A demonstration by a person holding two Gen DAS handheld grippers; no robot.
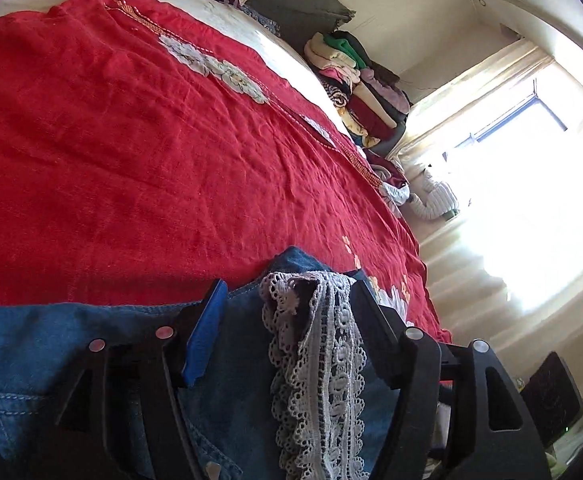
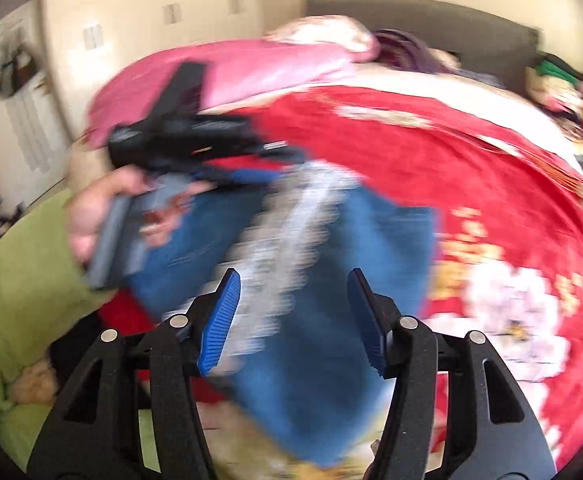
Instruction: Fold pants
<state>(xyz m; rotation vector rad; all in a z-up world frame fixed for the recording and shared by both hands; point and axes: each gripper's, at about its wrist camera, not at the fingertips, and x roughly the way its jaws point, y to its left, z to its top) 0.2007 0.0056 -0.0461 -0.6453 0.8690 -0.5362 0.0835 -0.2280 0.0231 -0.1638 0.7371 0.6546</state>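
With the denim pants (image 1: 227, 392) lying folded on the red bedspread (image 1: 131, 160), lace trim up, both the left tool (image 1: 287, 300) and the right tool (image 2: 293, 316) stand released (nothing gripped), so each should lift clear without snagging lace.

At the bottom of the frame the right gripper (image 2: 293, 312) stands with its blue ribbed pads apart over the blurred blue denim pants with white lace trim (image 2: 311, 280), not pressing them. The pants lie on a red flowered bedspread (image 2: 431, 160) (pink bedding behind it). At centre left, a hand (image 2: 103, 208) with a light green sleeve holds the black left gripper (image 2: 283, 152) at the denim's upper edge.
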